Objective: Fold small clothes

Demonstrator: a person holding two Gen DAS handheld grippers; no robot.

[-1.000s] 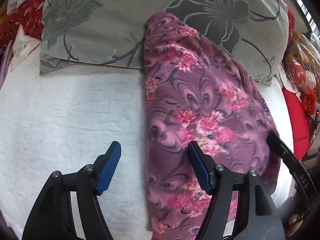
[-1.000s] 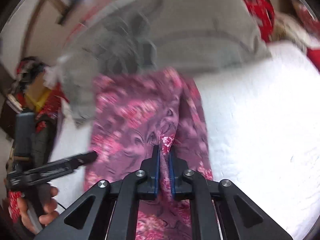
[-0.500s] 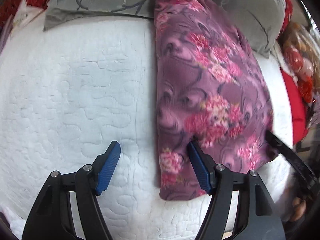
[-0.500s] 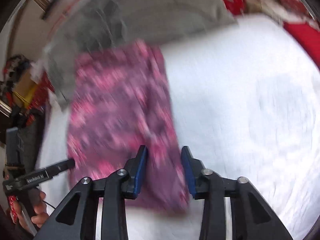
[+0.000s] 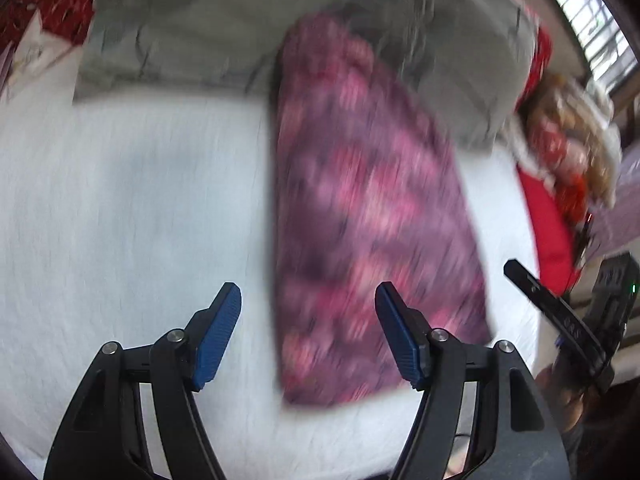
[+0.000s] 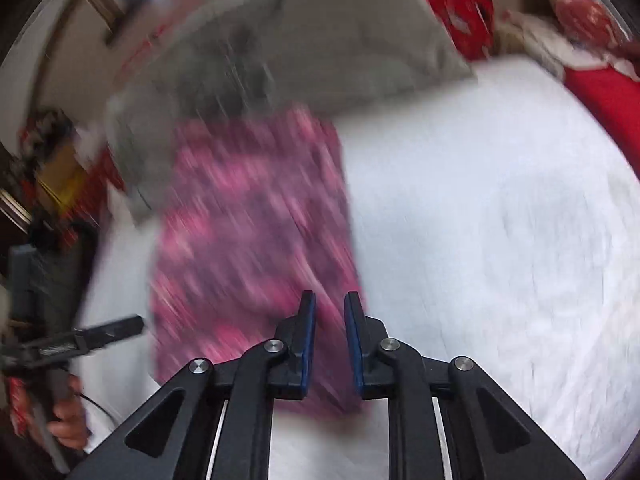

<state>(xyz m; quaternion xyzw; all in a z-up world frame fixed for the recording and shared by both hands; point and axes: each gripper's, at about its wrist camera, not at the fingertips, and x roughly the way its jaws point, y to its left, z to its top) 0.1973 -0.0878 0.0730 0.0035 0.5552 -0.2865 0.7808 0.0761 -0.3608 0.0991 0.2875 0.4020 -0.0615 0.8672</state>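
Note:
A purple garment with pink flowers (image 5: 372,216) lies folded in a long strip on the white quilted bed (image 5: 132,216), its far end up on a grey pillow (image 5: 224,28). My left gripper (image 5: 308,332) is wide open and empty above the garment's near left edge. My right gripper (image 6: 330,336) is open by a narrow gap and holds nothing, hovering over the garment's (image 6: 256,240) near right edge. Both views are blurred by motion.
The grey flowered pillow (image 6: 320,48) lies across the head of the bed. Red cloth and soft toys (image 5: 560,160) are piled at the right side. The right gripper's finger (image 5: 556,312) shows at the left view's right edge. White bed (image 6: 500,240) stretches right of the garment.
My right gripper let go of the garment and opened, then narrowed to a small gap. Both grippers pulled back and the garment now lies flat and free on the bed.

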